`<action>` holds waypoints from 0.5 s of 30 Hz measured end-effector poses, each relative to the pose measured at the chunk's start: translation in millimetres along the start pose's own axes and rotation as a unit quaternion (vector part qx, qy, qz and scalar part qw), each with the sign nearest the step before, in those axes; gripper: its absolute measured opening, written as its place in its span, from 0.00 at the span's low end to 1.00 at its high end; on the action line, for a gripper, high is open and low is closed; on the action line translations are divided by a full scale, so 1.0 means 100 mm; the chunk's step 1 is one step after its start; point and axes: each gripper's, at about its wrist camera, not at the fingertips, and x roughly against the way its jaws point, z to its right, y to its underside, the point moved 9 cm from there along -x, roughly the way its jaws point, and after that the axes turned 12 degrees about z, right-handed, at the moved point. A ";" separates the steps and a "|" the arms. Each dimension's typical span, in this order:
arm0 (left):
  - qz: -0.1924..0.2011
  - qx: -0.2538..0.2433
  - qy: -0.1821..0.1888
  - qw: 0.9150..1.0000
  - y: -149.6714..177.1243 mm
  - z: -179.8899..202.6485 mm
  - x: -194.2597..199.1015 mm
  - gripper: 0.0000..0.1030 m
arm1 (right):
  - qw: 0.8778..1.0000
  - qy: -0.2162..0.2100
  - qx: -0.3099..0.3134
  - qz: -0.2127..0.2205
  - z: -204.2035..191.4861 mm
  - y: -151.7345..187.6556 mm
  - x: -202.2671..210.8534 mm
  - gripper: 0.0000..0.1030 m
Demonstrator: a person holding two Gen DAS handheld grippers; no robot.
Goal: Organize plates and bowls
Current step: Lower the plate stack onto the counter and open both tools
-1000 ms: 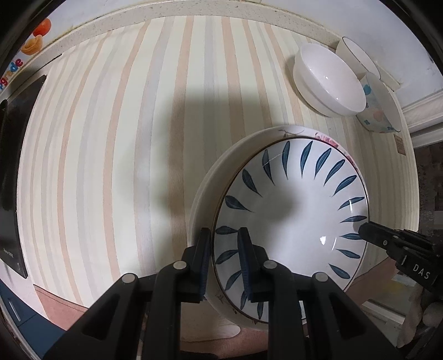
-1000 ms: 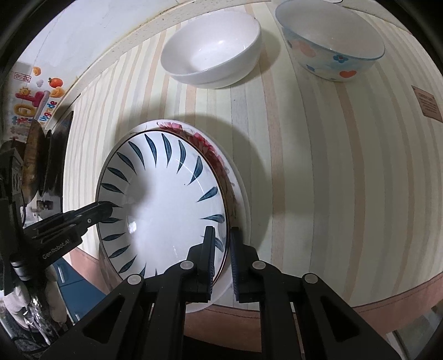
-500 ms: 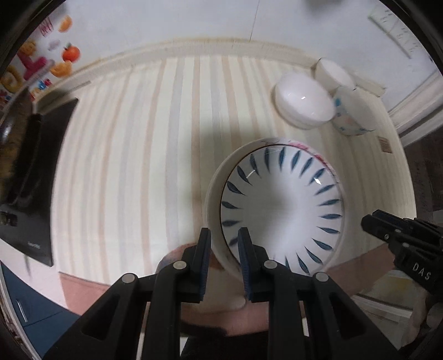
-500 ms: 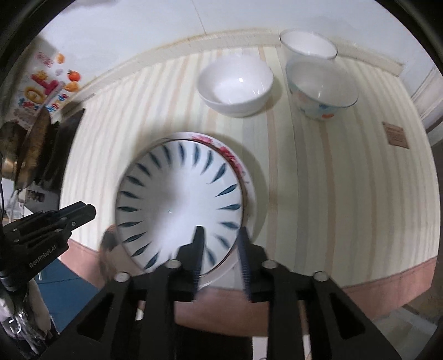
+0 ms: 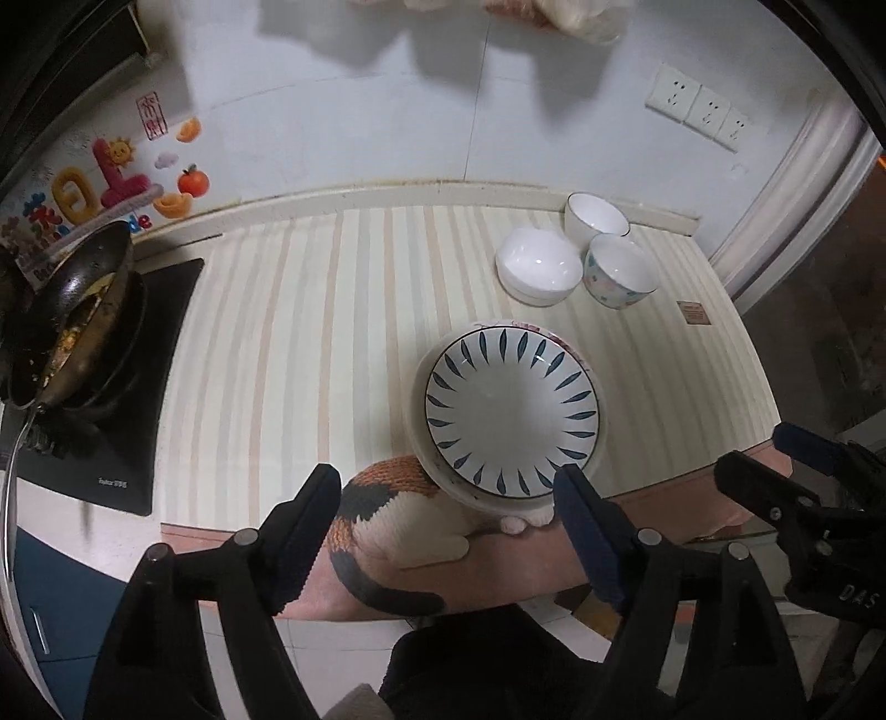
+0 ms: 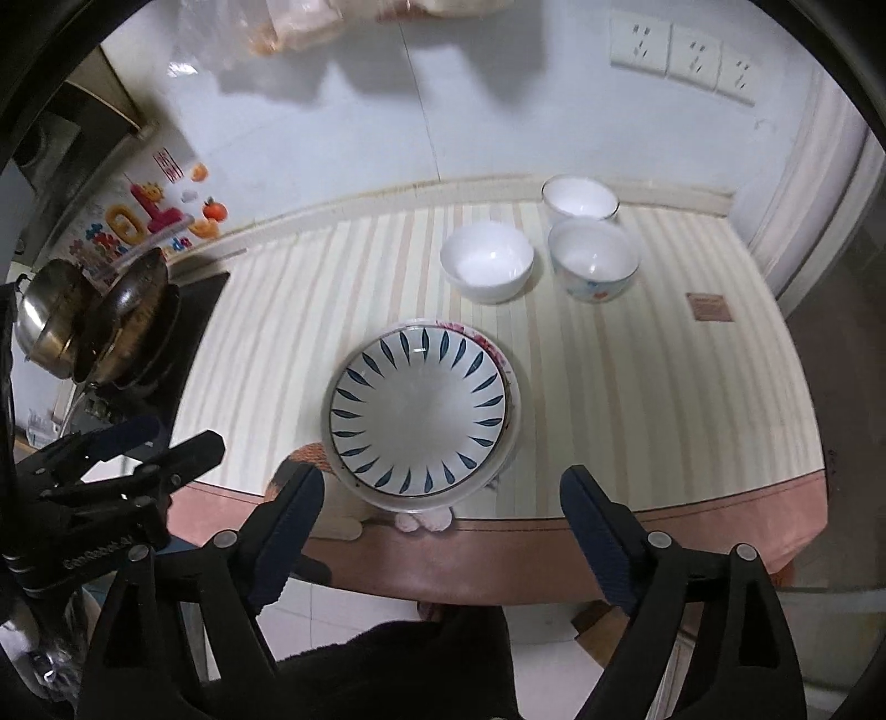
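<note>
A pale glossy tiled wall (image 6: pixel 443 111) backs a counter covered in cream-and-beige striped cloth (image 6: pixel 637 387) with a pink-brown front border (image 6: pixel 498 548). Three white wall sockets (image 6: pixel 684 52) sit upper right; colourful fruit-and-letter stickers (image 5: pixel 111 183) decorate the left. A black induction hob (image 5: pixel 138 399) carries a dark wok (image 5: pixel 83 310), seemingly holding food. White floor tiles (image 6: pixel 360 603) lie below.

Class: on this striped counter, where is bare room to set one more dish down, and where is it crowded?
Free: the wide striped stretch between the black hob mat and the leaf-pattern plate; also right of the plate. Crowded: the back right corner, where three bowls cluster, and the front edge by the plate.
</note>
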 end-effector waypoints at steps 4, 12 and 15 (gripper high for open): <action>0.022 -0.001 -0.004 1.000 0.04 0.02 0.25 0.89 | 1.000 0.012 0.008 0.024 -0.06 0.03 0.34 0.89; 0.038 -0.002 -0.006 0.999 0.15 0.06 0.55 0.89 | 0.998 0.011 0.013 0.053 -0.18 0.10 0.84 0.90; 0.036 -0.002 -0.006 0.999 0.19 0.09 0.58 0.89 | 0.998 0.009 0.010 0.053 -0.16 0.11 0.88 0.90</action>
